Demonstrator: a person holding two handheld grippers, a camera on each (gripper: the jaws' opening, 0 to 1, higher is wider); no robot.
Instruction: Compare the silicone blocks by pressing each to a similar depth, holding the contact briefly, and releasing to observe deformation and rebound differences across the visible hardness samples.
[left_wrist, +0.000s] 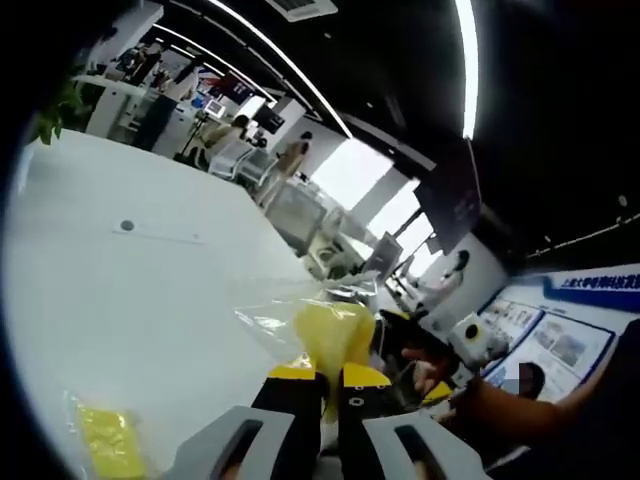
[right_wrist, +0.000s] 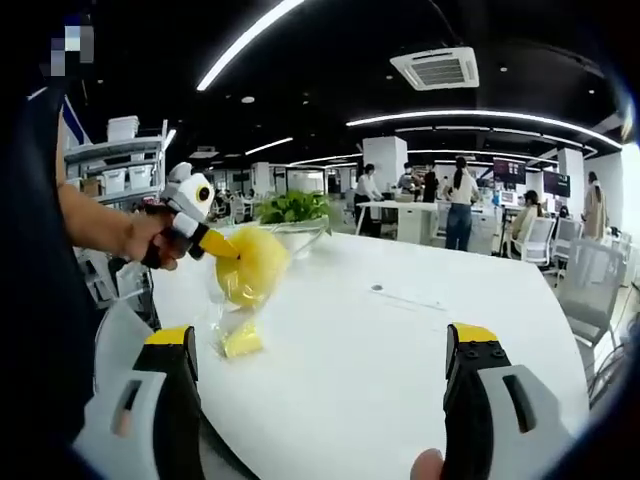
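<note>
A: Starting close in: what is the left gripper doing?

B: Its fingers are clenching the lower edge of a clear bag with a yellow silicone block inside, and it is lifting the bag off the white tabletop. The block is sitting just beyond the fingertips, straight ahead along them.

A: And the right gripper?

B: Its fingers are spread wide, gripping nothing, and hovering over the tabletop. From it, the held bag is lying ahead and to the left, so the left gripper is touching the bag while the right is standing apart from it.

A: Any other samples?

B: A second yellow block, smaller and also in clear wrap, is lying flat on the tabletop below the lifted bag, near the right gripper's left finger. I cannot tell its long axis.

A: Farther back?

B: A potted plant is standing at the far edge, and people are working at desks beyond.
</note>
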